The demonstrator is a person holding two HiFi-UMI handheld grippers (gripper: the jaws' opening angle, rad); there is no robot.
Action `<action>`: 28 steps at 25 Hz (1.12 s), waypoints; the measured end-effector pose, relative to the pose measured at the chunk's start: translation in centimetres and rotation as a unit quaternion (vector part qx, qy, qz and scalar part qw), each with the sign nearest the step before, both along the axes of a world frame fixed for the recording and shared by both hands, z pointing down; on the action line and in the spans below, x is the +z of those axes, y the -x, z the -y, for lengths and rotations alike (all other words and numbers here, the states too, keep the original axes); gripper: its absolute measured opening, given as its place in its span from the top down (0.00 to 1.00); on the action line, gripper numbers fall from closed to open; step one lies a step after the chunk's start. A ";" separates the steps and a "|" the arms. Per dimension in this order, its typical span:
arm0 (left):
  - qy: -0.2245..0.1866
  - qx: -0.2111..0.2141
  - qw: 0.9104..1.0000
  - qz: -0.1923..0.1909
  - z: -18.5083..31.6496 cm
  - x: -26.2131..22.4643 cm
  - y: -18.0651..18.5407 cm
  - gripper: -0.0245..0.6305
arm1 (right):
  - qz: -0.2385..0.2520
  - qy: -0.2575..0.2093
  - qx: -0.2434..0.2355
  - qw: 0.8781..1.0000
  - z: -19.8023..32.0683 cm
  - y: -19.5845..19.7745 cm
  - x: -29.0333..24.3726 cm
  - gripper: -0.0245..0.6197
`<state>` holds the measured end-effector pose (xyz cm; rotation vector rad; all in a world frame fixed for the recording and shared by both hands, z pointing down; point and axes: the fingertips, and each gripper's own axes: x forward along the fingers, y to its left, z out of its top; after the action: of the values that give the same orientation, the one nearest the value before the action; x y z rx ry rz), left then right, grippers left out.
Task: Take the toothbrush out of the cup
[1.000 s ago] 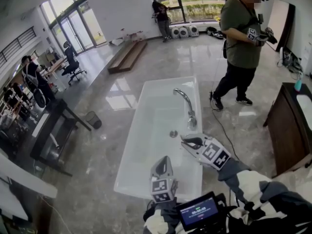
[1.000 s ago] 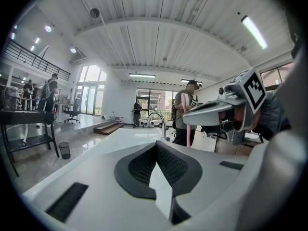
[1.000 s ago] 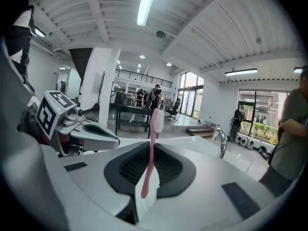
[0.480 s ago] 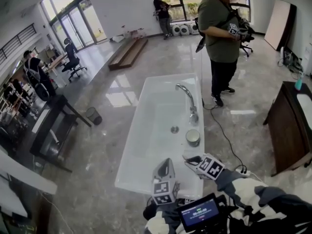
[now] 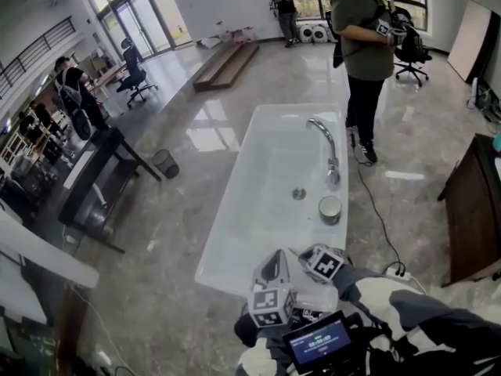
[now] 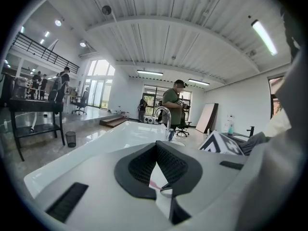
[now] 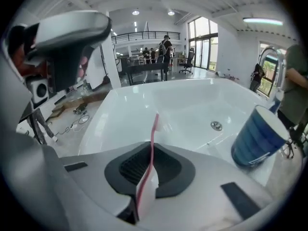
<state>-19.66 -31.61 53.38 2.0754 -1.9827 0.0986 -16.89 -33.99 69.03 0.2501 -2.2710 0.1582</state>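
Note:
A pink toothbrush (image 7: 153, 134) stands up between the pads of my right gripper (image 7: 151, 150), whose jaws are closing on its handle. The brush head pokes out past the fingertips, over the white bathtub (image 7: 144, 105). The blue cup (image 7: 257, 136) sits on the tub rim to the right of that gripper, apart from it. In the head view the cup (image 5: 329, 208) stands beside the tap, and my right gripper (image 5: 299, 253) hangs low over the near rim. My left gripper (image 5: 274, 258) is beside it, its tips (image 6: 157, 146) together with nothing clamped.
A curved chrome tap (image 5: 325, 143) and a drain (image 5: 299, 193) are beyond the cup. A person in a green shirt (image 5: 366, 37) stands at the tub's far right. A dark cabinet (image 5: 473, 210) is to the right. A black table (image 5: 94, 186) and a bin (image 5: 166, 163) stand to the left.
My right gripper has come down and back from the cup toward the near rim, leaving the cup uncovered. The left gripper shifted slightly. The person in green stepped closer to the tub.

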 end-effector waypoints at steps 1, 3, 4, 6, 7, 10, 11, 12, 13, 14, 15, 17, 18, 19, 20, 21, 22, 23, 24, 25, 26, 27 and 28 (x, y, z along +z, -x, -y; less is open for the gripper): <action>0.000 -0.002 1.000 0.000 -0.2 0.1 0.0 0.96 | -0.012 0.007 -0.005 1.000 -0.2 0.3 0.8 0.95; 0.002 -0.005 1.000 0.002 -0.4 0.4 -0.1 0.96 | -0.030 0.016 -0.017 0.999 -0.6 0.6 2.4 0.94; 0.004 -0.007 1.000 0.003 -0.5 0.6 0.0 0.96 | -0.037 0.018 -0.023 0.999 -0.7 0.7 2.9 0.94; 0.007 -0.012 1.000 0.001 -0.4 0.9 0.5 0.96 | -0.047 0.021 -0.026 0.998 -0.7 1.0 3.5 0.93; 0.007 -0.014 1.000 0.000 -0.3 1.0 0.7 0.96 | -0.051 0.021 -0.024 0.998 -0.6 1.0 3.7 0.93; 0.006 -0.014 1.000 -0.002 0.1 0.9 1.1 0.96 | -0.044 0.023 -0.016 0.999 -0.2 1.2 3.3 0.81; 0.005 -0.012 1.000 -0.002 0.3 0.8 1.0 0.96 | -0.037 0.025 -0.013 0.999 0.0 1.2 2.8 0.76; 0.003 -0.009 1.000 -0.001 0.7 0.7 0.9 0.96 | -0.029 0.028 -0.010 0.999 0.3 1.1 2.2 0.76; 0.002 -0.006 1.000 -0.001 1.1 0.6 0.7 0.96 | -0.019 0.028 -0.005 0.999 0.7 0.9 1.4 0.76; 0.000 -0.003 1.000 0.001 1.5 0.5 0.5 0.96 | -0.006 0.027 0.003 1.000 1.2 0.7 0.6 0.76; -0.003 0.001 1.000 0.003 1.9 0.3 0.3 0.96 | 0.010 0.026 0.013 1.000 1.7 0.4 -0.3 0.76; -0.010 0.008 1.000 0.007 2.7 -0.1 0.0 0.96 | 0.051 0.029 0.030 0.998 2.5 -0.2 -2.6 0.76; -0.014 0.010 1.000 0.010 3.0 -0.4 0.0 0.96 | 0.075 0.029 0.034 0.996 2.8 -0.4 -4.2 0.76; -0.019 0.012 1.000 0.012 3.3 -0.8 -0.1 0.96 | 0.100 0.022 0.038 0.994 3.1 -0.6 -6.0 0.76; -0.026 0.015 0.999 0.013 3.7 -1.4 -0.3 0.96 | 0.125 0.010 0.043 0.991 3.5 -1.0 -8.2 0.81; -0.033 0.019 0.999 0.015 4.1 -2.1 -0.5 0.96 | 0.151 -0.004 0.053 0.987 4.1 -1.5 -10.5 0.85; -0.041 0.023 0.999 0.018 4.4 -2.9 -0.7 0.96 | 0.178 -0.020 0.065 0.982 4.6 -2.0 -12.7 0.90; -0.050 0.027 0.998 0.023 4.7 -3.7 -0.9 0.96 | 0.205 -0.037 0.079 0.975 5.1 -2.6 -14.9 0.93; -0.058 0.030 0.997 0.029 4.9 -4.4 -1.0 0.96 | 0.230 -0.054 0.092 0.967 5.6 -3.1 -16.7 0.94; -0.063 0.033 0.997 0.034 5.0 -4.8 -1.0 0.96 | 0.250 -0.070 0.105 0.960 5.9 -3.7 -18.2 0.96; -0.066 0.035 0.997 0.037 5.1 -5.1 -1.2 0.96 | 0.264 -0.084 0.117 0.954 6.1 -4.2 -19.3 0.96; -0.068 0.038 0.996 0.037 5.2 -5.4 -1.5 0.96 | 0.271 -0.095 0.127 0.949 6.3 -4.9 -20.0 0.96; -0.070 0.042 0.996 0.038 5.3 -5.7 -1.9 0.96 | 0.274 -0.104 0.136 0.946 6.4 -5.6 -20.6 0.96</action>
<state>-17.77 -36.95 47.71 2.2750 -1.9995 0.0571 -11.33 -40.44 48.46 0.7059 -2.8010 0.1438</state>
